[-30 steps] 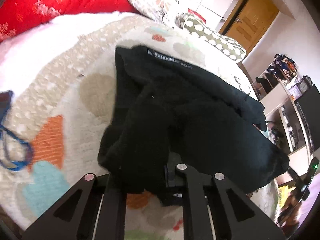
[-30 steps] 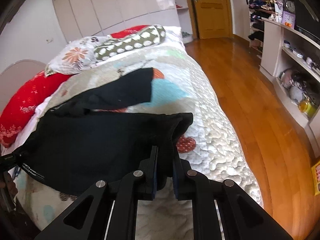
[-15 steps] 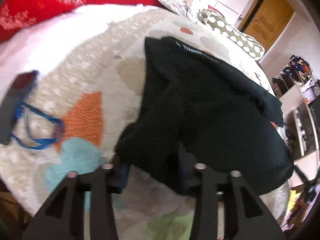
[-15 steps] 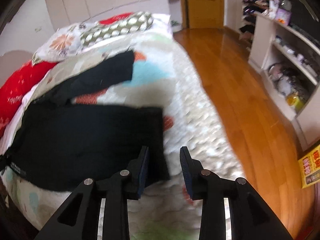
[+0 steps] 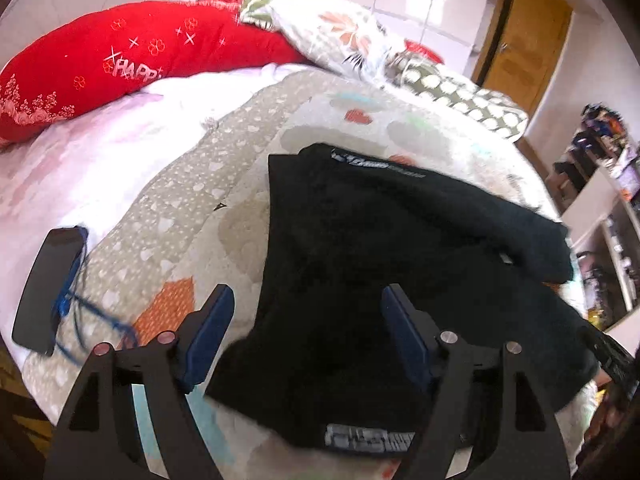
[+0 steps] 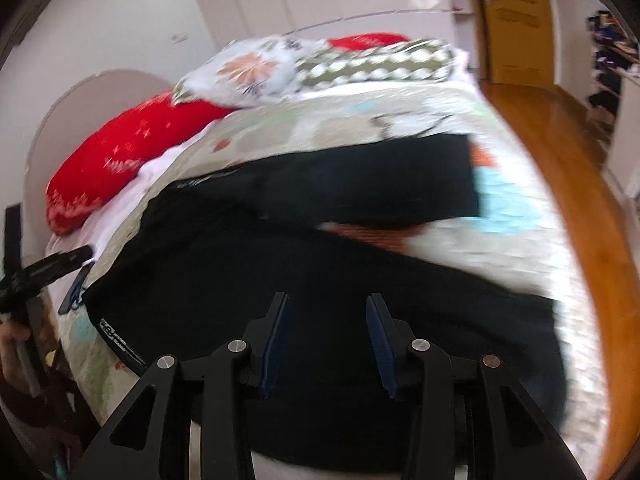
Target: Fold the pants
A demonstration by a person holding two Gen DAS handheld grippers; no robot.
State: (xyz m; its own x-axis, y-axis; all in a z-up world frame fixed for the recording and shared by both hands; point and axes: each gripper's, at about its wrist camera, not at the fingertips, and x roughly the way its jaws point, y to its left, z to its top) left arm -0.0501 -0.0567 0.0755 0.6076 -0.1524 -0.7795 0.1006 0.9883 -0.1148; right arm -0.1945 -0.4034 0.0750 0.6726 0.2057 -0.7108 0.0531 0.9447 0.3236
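Observation:
The black pants (image 5: 360, 264) lie on the patterned quilt (image 5: 192, 200) of the bed, partly folded over themselves, with a printed waistband (image 5: 368, 438) near the front edge. My left gripper (image 5: 306, 320) is open and empty, its fingers spread just above the near part of the pants. In the right wrist view the pants (image 6: 304, 288) spread across the bed, one leg (image 6: 380, 176) lying farther back. My right gripper (image 6: 326, 328) is open and empty above the near fabric.
A red pillow (image 5: 132, 60), a floral pillow (image 5: 336, 36) and a dotted bolster (image 5: 464, 100) lie at the head of the bed. A dark phone with a blue cord (image 5: 48, 288) lies at the left. Wooden floor (image 6: 568, 152), a door and shelves are at the right.
Both grippers were shut on the pants a second ago. They have opened, let the fabric drop onto the bed, and pulled back a little.

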